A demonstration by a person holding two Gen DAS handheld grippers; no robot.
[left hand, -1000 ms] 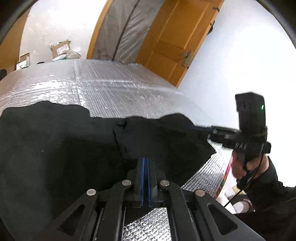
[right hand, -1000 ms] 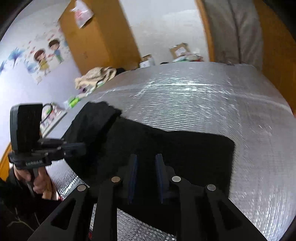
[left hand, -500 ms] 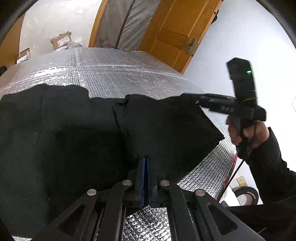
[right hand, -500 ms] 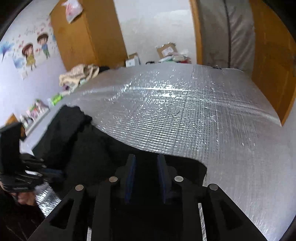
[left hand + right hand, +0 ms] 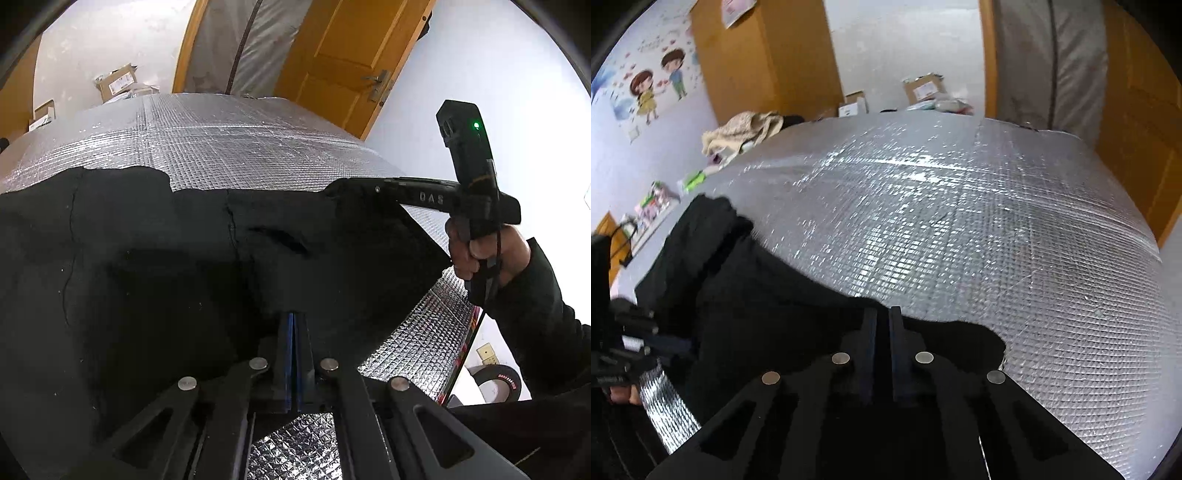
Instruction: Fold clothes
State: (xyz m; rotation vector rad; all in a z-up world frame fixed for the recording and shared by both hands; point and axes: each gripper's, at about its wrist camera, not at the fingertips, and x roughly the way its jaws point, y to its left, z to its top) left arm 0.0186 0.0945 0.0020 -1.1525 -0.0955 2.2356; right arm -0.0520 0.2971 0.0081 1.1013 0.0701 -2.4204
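A black garment (image 5: pixel 147 258) lies spread on the silver foil-covered table (image 5: pixel 240 147). My left gripper (image 5: pixel 292 317) is shut on the garment's near edge, blue pads pressed together. In the left wrist view my right gripper (image 5: pixel 332 190) comes in from the right, its tip pinching the garment's right corner, which is raised off the table. In the right wrist view the right gripper (image 5: pixel 882 314) has its fingers nearly together over the black garment (image 5: pixel 757 295). The left gripper (image 5: pixel 665 343) shows blurred at the left edge there.
A person's hand (image 5: pixel 484 251) in a dark sleeve holds the right gripper. Bare foil table (image 5: pixel 997 240) stretches beyond the garment. Cardboard boxes (image 5: pixel 118 79) and a wooden door (image 5: pixel 351 55) stand behind. A tape roll (image 5: pixel 498 386) lies low right. A beige cloth pile (image 5: pixel 746 129) sits far left.
The right gripper's fingers closed from a wide gap onto the garment, and it moved up and forward with the right corner. The left gripper stayed shut on the near edge.
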